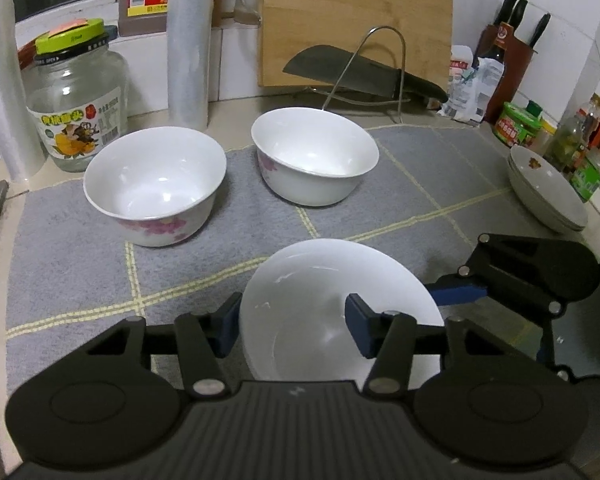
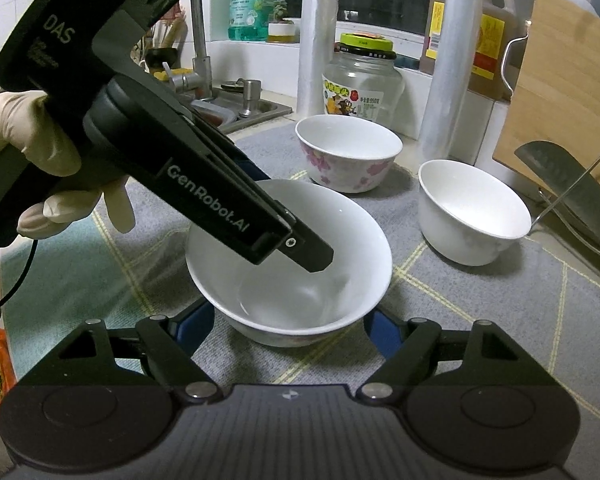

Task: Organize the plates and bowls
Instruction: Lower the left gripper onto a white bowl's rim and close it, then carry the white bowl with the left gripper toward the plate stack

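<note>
- The left tongs (image 1: 292,326) are clamped on the near bowl (image 1: 340,312): one blue finger sits outside its left wall and the other inside the basin, so the rim is pinched between them. This wall pinch seems chosen because the bowl is too wide to span.
- In the right wrist view the same near bowl (image 2: 288,264) rests on the grey mat (image 2: 480,320), with the left tongs' body (image 2: 220,200) reaching down into it from the gloved hand (image 2: 32,160).
- The right tongs (image 2: 290,328) stand wide apart, a blue finger on either side of the near bowl's base, gripping nothing; they appear placed to steady the bowl or wait their turn.
- Beyond the near bowl, on the same mat, the floral bowl (image 1: 156,184) sits to the left and the second bowl (image 1: 314,154) to the right, both upright and empty, well apart from each other.
- The stacked plates (image 1: 548,188) lie far right of the near bowl, at the mat's edge, already gathered.
- Judging by this layout, the bowls are likely to be nested next, and the near bowl is the first to be lifted.
- A rim pinch on glazed china may slip if the bowl tilts.
- Behind the bowls, a cleaver (image 1: 360,70) rests on a wire rack against the cutting board (image 1: 352,16), and a glass jar (image 1: 76,108) stands beyond the floral bowl on the tabletop.
</note>
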The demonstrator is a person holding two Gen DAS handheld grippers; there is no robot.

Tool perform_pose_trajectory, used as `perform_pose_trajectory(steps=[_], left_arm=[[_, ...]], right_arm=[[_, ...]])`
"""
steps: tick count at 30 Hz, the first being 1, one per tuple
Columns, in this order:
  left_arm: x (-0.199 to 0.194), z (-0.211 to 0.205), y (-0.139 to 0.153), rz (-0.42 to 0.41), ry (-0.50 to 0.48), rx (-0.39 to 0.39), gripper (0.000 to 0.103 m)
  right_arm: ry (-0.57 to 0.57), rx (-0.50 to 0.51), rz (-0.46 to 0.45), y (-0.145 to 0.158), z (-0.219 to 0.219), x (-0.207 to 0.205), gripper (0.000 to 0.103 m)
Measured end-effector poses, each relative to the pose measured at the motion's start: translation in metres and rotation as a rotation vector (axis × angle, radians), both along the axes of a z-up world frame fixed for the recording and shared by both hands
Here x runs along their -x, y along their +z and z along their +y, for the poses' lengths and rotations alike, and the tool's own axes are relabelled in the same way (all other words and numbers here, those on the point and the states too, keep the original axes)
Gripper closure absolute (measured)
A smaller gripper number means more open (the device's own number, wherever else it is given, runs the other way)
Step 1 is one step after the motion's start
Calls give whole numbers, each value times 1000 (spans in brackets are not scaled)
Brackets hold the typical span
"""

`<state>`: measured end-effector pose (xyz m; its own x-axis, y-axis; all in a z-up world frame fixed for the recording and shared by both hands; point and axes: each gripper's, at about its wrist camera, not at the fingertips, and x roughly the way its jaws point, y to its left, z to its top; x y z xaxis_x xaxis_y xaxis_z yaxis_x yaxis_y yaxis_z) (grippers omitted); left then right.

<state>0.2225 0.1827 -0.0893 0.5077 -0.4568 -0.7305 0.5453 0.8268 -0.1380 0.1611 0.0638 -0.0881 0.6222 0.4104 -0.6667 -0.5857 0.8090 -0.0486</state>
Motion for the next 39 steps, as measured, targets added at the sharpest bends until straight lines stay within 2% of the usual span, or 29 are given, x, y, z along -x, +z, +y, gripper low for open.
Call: perform_pose_trajectory(steps=[24, 30, 39], left_arm=[[7, -4, 8, -9, -25, 5, 51], [17, -21, 18, -26, -44, 11, 51], [29, -68, 25, -36, -101, 24, 51]], right_arm=[[-5, 13, 4, 6, -3, 4, 18], [-12, 19, -2, 13, -19, 13, 18], [-50, 35, -1, 22, -62, 33, 18]])
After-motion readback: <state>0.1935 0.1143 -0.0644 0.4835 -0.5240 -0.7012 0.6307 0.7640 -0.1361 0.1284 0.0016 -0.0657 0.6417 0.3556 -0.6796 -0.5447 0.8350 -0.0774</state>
